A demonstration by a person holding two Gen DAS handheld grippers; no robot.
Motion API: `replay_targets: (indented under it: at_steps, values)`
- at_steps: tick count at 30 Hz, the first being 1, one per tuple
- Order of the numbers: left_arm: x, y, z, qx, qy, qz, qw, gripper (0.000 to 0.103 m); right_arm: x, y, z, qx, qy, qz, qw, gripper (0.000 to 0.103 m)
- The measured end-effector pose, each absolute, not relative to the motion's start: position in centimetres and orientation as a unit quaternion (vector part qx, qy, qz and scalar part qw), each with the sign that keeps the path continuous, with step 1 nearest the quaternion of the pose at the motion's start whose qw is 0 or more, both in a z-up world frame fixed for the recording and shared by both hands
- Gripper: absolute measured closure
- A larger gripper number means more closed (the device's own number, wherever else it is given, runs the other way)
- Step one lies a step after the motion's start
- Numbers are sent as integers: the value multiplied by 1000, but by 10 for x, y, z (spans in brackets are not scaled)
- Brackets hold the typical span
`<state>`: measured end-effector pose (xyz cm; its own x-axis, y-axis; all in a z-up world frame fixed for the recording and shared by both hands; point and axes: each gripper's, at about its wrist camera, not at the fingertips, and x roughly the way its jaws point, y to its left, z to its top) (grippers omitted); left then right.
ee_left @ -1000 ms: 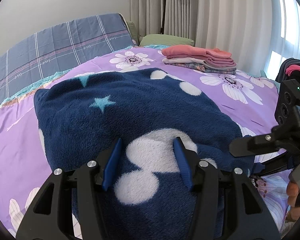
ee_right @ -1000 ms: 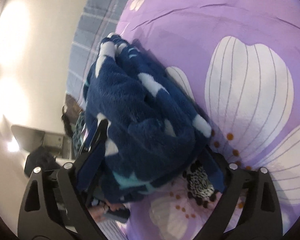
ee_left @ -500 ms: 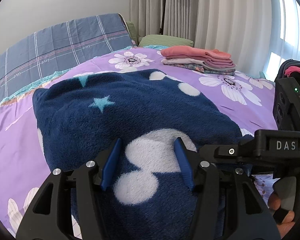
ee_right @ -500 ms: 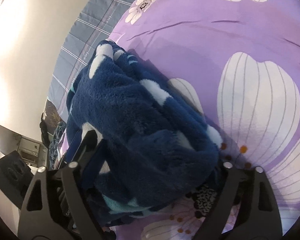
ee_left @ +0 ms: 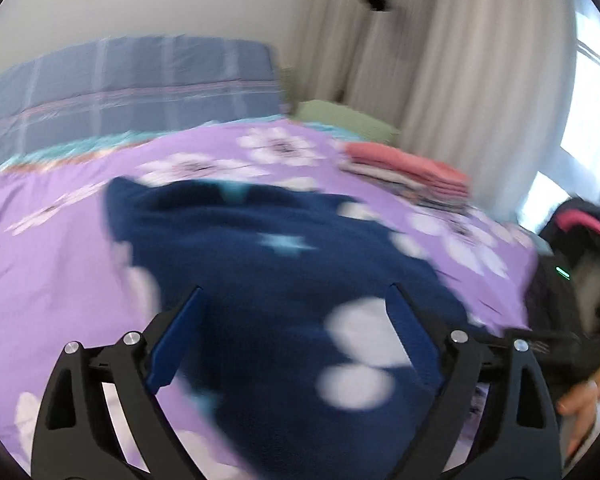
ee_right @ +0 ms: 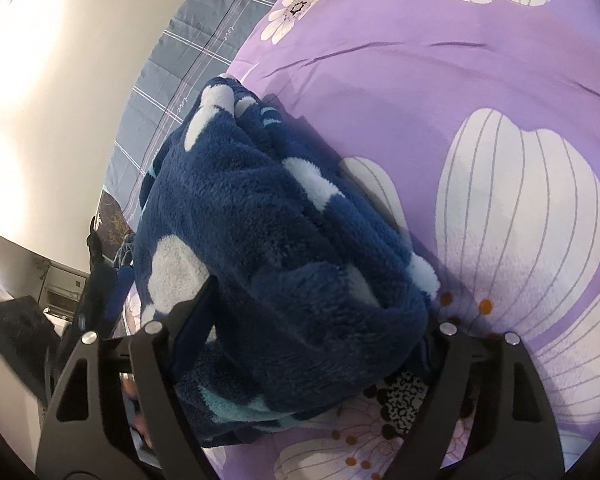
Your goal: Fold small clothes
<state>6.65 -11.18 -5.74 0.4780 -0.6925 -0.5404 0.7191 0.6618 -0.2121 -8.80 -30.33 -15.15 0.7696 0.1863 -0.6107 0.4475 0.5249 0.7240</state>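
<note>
- The bed [ee_left: 60,240] fills most of both views; it has a purple cover with big white flowers.
- A blue checked pillow [ee_left: 132,88] lies at the far end of the bed, under the white wall, and a green pillow [ee_left: 340,120] lies beside it near the curtain [ee_left: 440,80].
- The fleece [ee_left: 284,264], a dark blue piece with white spots and a pale blue star, lies in the middle of the bed. In the right wrist view it is a thick folded bundle [ee_right: 284,240] resting on the cover.
- A stack [ee_left: 412,172] of folded clothes, pink on top, lies on the bed beyond the fleece, well apart from it, near the curtain.
- The left hand-held gripper [ee_left: 296,320] is above the near part of the fleece. Its jaws are opening and stand wide; the blue pads do not press on the cloth, and the picture is blurred.
- The right hand-held gripper [ee_right: 320,320] is at the near end of the bundle. Its jaws stand wide, one on each side of the folded end, and the fleece fills the gap between them; the right pad is hidden by the cloth, so I cannot tell if they grip it.
- A hand [ee_left: 584,400] shows at the right edge of the left wrist view.
</note>
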Motion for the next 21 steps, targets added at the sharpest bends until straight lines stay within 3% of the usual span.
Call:
replay_targets:
  at_steps: [3, 4, 7, 17, 21]
  values:
    - [110, -106, -76, -12, 363, -384, 849, 8, -89, -301, -150, 472, 329, -78, 814, 19]
    - [122, -105, -82, -24, 379, -385, 841, 1, -88, -301, -150, 468, 331, -75, 816, 19]
    - [156, -110, -102, -85, 430, -428, 790, 1, -88, -303, -150, 469, 335, -65, 814, 19]
    - [228, -110, -132, -200, 471, -420, 749, 1, -82, -301, -148, 460, 340, -65, 818, 15]
    - [238, -130, -130, -167, 473, -427, 752, 1, -81, -301, -148, 461, 338, -66, 818, 15]
